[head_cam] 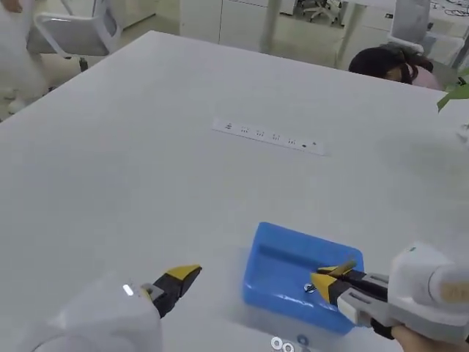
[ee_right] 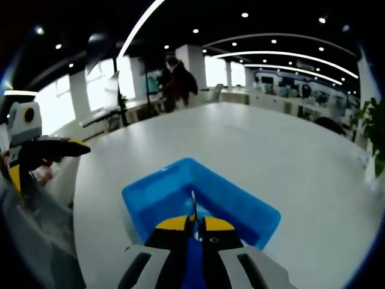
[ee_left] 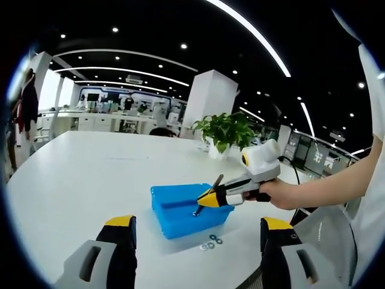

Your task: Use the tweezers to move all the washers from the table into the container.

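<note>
Head view: wide tabletop (head_cam: 183, 183) beyond blue container (head_cam: 272, 290).

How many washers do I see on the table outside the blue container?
3 washers, clustered together on the table beside the container; a fourth washer sits at the tweezers' tip over the container. More may lie hidden inside.

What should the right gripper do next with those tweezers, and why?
Probably ease the right gripper slightly so the tweezers drop the washer into the blue container: the tip hangs over it, and more washers wait on the table.
</note>
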Demonstrator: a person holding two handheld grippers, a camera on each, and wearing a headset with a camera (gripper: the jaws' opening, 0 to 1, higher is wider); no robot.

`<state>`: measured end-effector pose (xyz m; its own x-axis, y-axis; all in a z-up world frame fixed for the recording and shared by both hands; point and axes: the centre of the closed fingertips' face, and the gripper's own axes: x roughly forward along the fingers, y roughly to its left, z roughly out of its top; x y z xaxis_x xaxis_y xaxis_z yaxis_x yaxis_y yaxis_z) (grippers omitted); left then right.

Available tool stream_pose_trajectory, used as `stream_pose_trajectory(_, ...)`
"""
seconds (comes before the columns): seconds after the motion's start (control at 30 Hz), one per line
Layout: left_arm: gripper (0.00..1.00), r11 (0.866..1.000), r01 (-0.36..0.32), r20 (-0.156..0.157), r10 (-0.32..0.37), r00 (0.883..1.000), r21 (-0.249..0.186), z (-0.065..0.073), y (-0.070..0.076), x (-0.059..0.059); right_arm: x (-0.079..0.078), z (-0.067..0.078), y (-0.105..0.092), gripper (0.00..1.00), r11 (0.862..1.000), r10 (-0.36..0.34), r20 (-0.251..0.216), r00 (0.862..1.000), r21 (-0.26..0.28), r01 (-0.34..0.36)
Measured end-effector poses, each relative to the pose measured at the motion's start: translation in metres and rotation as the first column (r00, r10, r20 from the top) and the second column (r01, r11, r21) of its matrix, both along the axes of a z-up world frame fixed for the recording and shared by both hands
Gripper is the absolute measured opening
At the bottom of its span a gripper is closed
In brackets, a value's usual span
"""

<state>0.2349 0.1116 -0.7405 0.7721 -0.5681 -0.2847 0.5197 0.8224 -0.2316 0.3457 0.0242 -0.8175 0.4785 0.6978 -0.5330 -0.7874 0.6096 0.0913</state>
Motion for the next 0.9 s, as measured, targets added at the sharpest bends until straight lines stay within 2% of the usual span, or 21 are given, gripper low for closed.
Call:
stream_pose_trajectory(0.13, 0.86, 1.000, 0.001, 0.000, -0.001, 1.000, 0.004, 0.000, 0.000, 0.000, 0.002, 0.002, -0.001, 0.05, 1.000, -0.012, 0.001, 1.000, 0.003, 0.012)
stream_pose_trajectory(0.37, 0.85, 1.000, -0.001, 0.000, 0.001, 1.000, 0.006, -0.001, 0.001, 0.000, 0.007, 0.019, 0.000, 0.05, 0.999, -0.026, 0.026, 0.999, 0.041, 0.025)
stream_pose_trajectory(0.57, 0.85, 1.000, -0.001, -0.002, 0.001, 1.000, 0.009, -0.001, 0.001, 0.000, 0.008, 0.040, 0.002, 0.05, 0.998, -0.028, 0.061, 0.998, 0.057, 0.024)
stream_pose_trajectory(0.7, 0.84, 1.000, 0.000, -0.002, 0.000, 1.000, 0.010, -0.001, 0.001, 0.000, 0.006, 0.054, 0.003, 0.05, 0.999, -0.017, 0.093, 0.996, 0.049, 0.013)
stream_pose_trajectory(0.9, 0.84, 1.000, 0.003, -0.003, -0.003, 1.000, 0.016, -0.001, 0.001, -0.001, 0.004, 0.076, 0.005, 0.05, 0.997, -0.028, 0.115, 0.993, 0.080, 0.019)
